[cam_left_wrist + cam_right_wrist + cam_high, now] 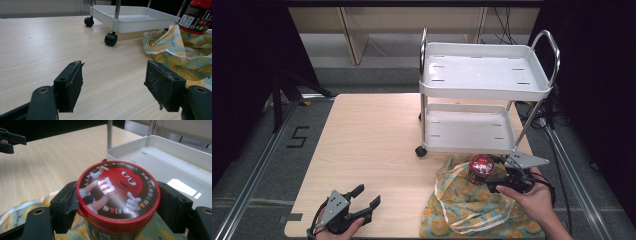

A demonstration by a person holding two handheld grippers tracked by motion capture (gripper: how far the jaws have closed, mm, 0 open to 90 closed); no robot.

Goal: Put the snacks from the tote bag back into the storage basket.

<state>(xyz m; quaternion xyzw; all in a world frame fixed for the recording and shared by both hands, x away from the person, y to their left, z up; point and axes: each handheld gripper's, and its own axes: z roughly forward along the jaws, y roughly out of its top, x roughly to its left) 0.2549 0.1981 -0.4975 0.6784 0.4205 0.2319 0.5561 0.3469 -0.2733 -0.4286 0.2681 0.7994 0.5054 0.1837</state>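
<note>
High view, left to right: left hand-held gripper (365,201) at the near left corner of the surface (377,140), jaws spread wide with nothing between them, bare wood all around. Plenty of open room across the left half and the middle.

Further right, yellow patterned cloth bag (472,205) crumpled at the near edge, soft and limp, likely to drag or snag if brushed. Above it, candy jar (481,169) with red lid, held just clear of the cloth in the right hand-held gripper (492,181), pads clamped on both sides just below the lid rim. Looks rigid, smooth-walled plastic, probably light to middling in weight; slick sides, so best gripped under the lid's lip, as now, and kept upright.

Right gripper view: lid (117,192) facing up, jaws pressing left and right.

Beyond, white two-tier cart (484,95) just behind the jar; lower tray rim and metal posts close by, needing a lift over the rim. Right edge of the surface near.
</note>
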